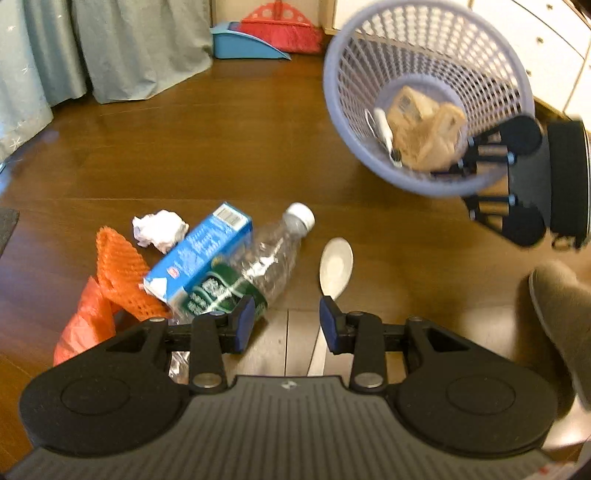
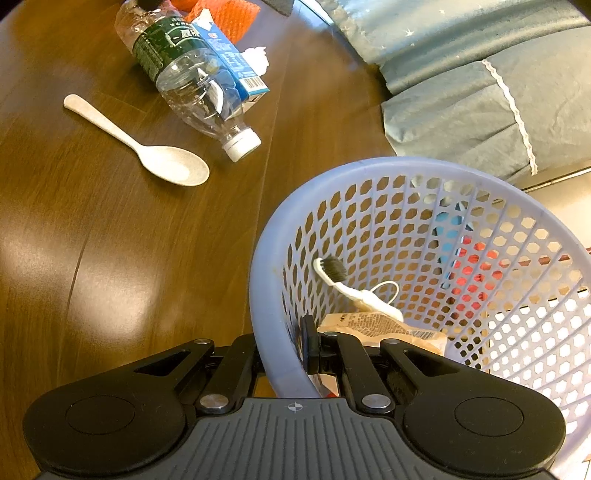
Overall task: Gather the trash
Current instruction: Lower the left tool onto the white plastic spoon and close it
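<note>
Dark wood floor fills both views, with a grey curtain at the upper left of the left wrist view and a red broom with a blue dustpan at top centre.

Trash lies in a loose heap at lower left of that view: a clear bottle with a white cap, resting against a blue carton; an orange net and an orange bag beside them; a paper wad just behind. A white spoon lies apart, toward centre.

The left gripper hangs over the heap with its fingers spread and nothing between them; one pad is just over the bottle's green label, the other near the spoon's handle.

The right gripper pinches the rim of the lilac basket, one finger inside the wall and one outside. The basket already holds a toothbrush and a tan packet.

The bottle looks empty, so it is likely light, but smooth, round and springy: it may squirt out of the pads. A hold across the labelled waist seems safer than the crinkled shoulder. The carton is probably light and stiff, with flat faces to grip. The spoon lies flat and low; the handle is the place to take it, though pads may scrape the floor.
</note>
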The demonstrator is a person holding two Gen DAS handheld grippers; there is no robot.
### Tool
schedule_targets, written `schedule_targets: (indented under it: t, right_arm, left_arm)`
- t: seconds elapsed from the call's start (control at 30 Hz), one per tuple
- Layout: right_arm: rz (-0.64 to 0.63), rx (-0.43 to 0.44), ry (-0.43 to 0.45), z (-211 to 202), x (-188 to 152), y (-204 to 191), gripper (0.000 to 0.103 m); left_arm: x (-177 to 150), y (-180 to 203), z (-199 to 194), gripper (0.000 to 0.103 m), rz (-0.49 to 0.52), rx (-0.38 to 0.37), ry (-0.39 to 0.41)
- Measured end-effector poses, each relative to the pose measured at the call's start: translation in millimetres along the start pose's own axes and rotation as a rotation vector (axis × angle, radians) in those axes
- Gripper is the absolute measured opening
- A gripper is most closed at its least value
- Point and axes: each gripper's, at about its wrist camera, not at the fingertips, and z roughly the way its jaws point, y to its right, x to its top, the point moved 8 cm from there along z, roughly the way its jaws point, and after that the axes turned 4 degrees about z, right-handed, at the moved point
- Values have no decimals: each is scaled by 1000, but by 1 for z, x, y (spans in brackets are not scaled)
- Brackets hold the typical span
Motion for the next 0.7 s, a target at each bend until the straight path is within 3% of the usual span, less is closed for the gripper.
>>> schedule_targets:
  t: [0.4,0.7]
  right_arm:
    - [-3,2,-2,-1,0,0,2]
    - [-2,1,-1,-1,0,-1,2]
  left_arm:
    - [-34,24,25,33,66,-26,-27]
    - [-30,32,62,33,71,-27,-42]
